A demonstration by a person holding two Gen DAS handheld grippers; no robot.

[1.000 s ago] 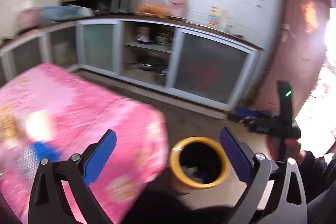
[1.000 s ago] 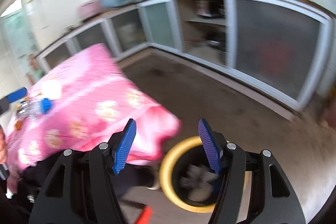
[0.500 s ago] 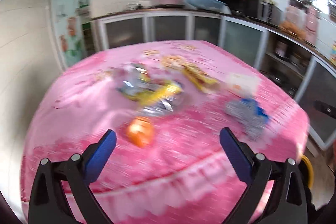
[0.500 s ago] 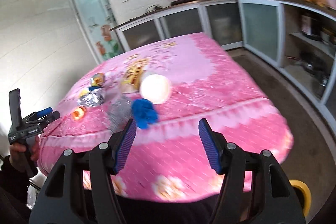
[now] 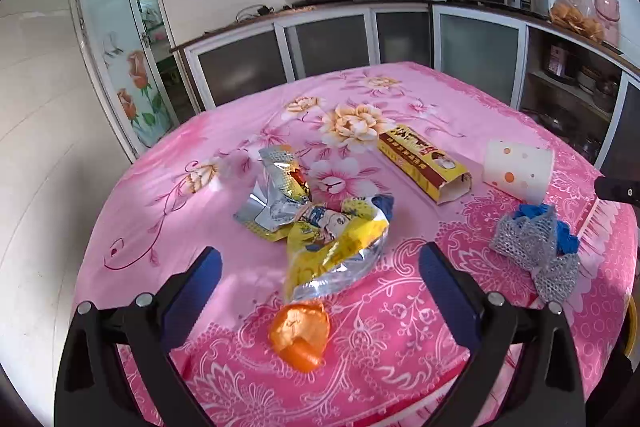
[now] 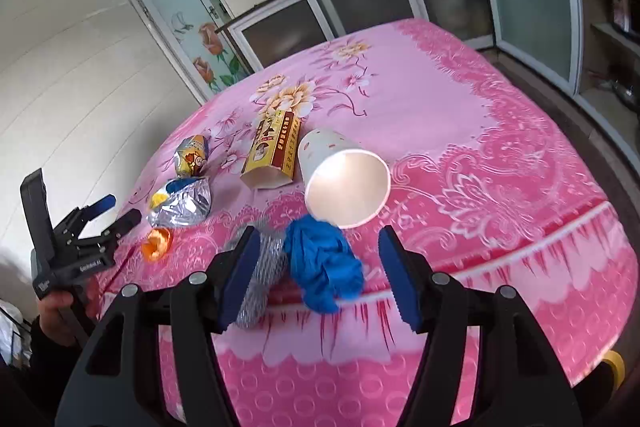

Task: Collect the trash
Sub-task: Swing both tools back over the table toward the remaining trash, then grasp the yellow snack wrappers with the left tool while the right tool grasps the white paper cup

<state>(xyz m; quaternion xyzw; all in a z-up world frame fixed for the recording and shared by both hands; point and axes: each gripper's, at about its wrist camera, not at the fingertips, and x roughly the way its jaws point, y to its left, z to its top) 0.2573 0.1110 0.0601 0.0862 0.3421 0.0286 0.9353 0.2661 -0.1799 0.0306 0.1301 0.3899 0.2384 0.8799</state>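
Trash lies on a round table with a pink flowered cloth. My left gripper is open and empty, just above an orange wrapper and a yellow foil snack bag. A second foil bag, a yellow carton and a tipped paper cup lie farther back. My right gripper is open and empty, around a crumpled blue glove beside a silver mesh scrap. The cup lies just beyond it.
A yellow bin rim shows on the floor below the table's right edge. Kitchen cabinets run along the back and right walls. A glass door stands at the back left. The left gripper shows in the right wrist view.
Both grippers swung away from the yellow bin on the floor and up to the table. They now hover over the trash, closer than half a second ago.
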